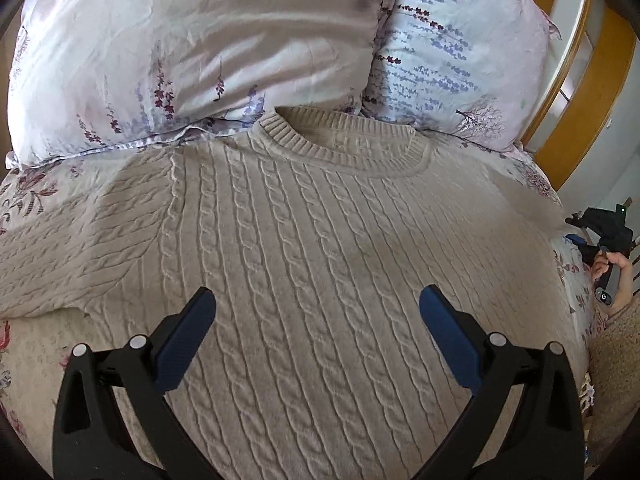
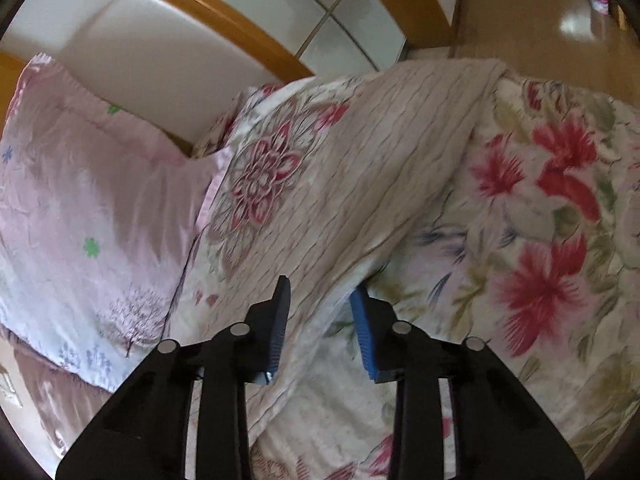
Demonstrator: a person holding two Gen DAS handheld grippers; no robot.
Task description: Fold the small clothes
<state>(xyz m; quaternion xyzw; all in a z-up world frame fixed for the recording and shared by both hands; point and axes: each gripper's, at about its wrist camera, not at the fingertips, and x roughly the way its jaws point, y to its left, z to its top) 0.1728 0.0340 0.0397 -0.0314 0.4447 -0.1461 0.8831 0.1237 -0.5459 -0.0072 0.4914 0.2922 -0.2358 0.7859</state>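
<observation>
Item 1: cream cable-knit sweater point(image 1: 320, 220), spread front-up across the centre of the left wrist frame on a floral bedspread point(image 1: 36, 352), its collar point(image 1: 344, 140) touching 2 pillows point(image 1: 192, 40) at the top.

Item 2: left gripper point(image 1: 318, 304), lower centre, jaws wide apart, hovering over the chest, holding nothing.

Item 3: right gripper point(image 2: 320, 296), lower centre of its frame, jaws partly closed around the sweater's sleeve point(image 2: 360, 184); whether they actually pinch it, I cannot tell.

Handling note: the knit looks heavy and stretchy. I judge the sleeve should be gripped firmly, lifted low and laid straight across the chest, the left gripper pinning the body against dragging.
</observation>
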